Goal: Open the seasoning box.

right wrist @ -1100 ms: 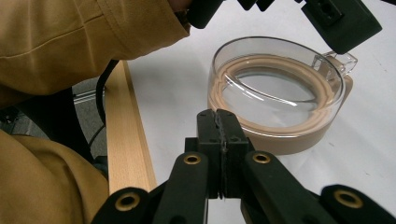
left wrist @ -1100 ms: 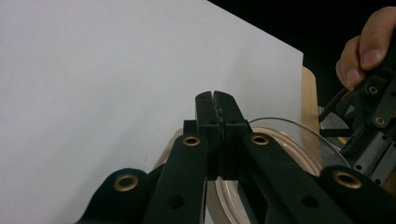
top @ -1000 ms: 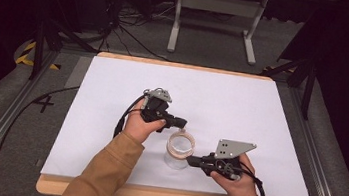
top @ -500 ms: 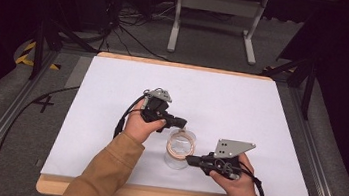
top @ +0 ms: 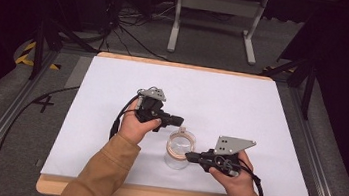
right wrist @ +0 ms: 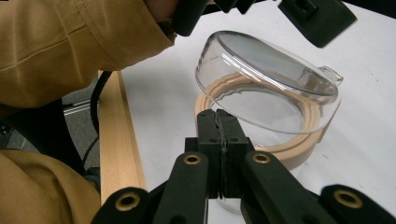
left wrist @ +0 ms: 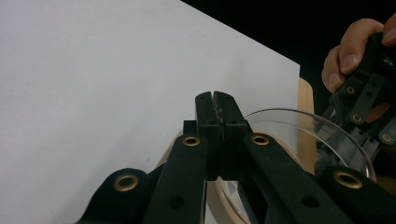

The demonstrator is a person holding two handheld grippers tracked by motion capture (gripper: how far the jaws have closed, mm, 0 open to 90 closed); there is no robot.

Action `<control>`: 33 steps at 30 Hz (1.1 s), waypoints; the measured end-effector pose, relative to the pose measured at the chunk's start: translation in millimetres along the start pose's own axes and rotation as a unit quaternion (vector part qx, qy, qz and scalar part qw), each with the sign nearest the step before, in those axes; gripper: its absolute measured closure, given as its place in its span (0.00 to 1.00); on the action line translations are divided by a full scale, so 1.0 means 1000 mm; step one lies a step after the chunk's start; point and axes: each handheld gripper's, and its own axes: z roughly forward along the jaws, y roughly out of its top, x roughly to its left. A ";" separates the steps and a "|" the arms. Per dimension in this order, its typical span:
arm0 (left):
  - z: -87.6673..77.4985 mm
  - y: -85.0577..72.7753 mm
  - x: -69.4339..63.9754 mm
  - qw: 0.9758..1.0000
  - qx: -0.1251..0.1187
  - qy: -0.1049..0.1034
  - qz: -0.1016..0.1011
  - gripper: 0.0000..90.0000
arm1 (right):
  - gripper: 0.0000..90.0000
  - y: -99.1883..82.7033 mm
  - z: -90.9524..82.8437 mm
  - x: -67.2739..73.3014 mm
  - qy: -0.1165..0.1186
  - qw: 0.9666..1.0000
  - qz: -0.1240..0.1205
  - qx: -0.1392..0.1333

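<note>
Clear plastic container (top: 180, 149) with a tan rim ring is sitting on the white table sheet (top: 242, 106), near the front edge, between the person's two hands. In the right gripper view its transparent lid (right wrist: 266, 63) is tilting up over the tan ring (right wrist: 299, 151), with a small tab jutting out at the far side; whether the lid is hinged there or merely resting is hard to make out.

Left gripper (top: 178, 121) is lying just behind the container, its jaws pressed together with nothing between them, as its own view shows (left wrist: 215, 100). That view is cutting off most of the container, leaving only a curved arc of clear plastic and a sliver of tan rim beneath the jaw arms.

Right gripper (top: 189, 156) is pointing at the container's front right side, its jaws likewise pressed flat against each other (right wrist: 217, 116); the tips are sitting just before the tan ring, and whether they are touching it cannot be told. The container's base is hiding behind these jaws.

A tan sleeve (right wrist: 70, 46) is filling the upper left of the right gripper view, blocking the table behind it. The wooden table edge (right wrist: 119, 149) is running beside it.
</note>
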 end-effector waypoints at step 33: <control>-0.088 -0.048 -0.013 0.993 -0.025 0.112 -0.037 0.98 | 1.00 0.028 -0.003 -0.041 -0.017 0.997 -0.020 -0.067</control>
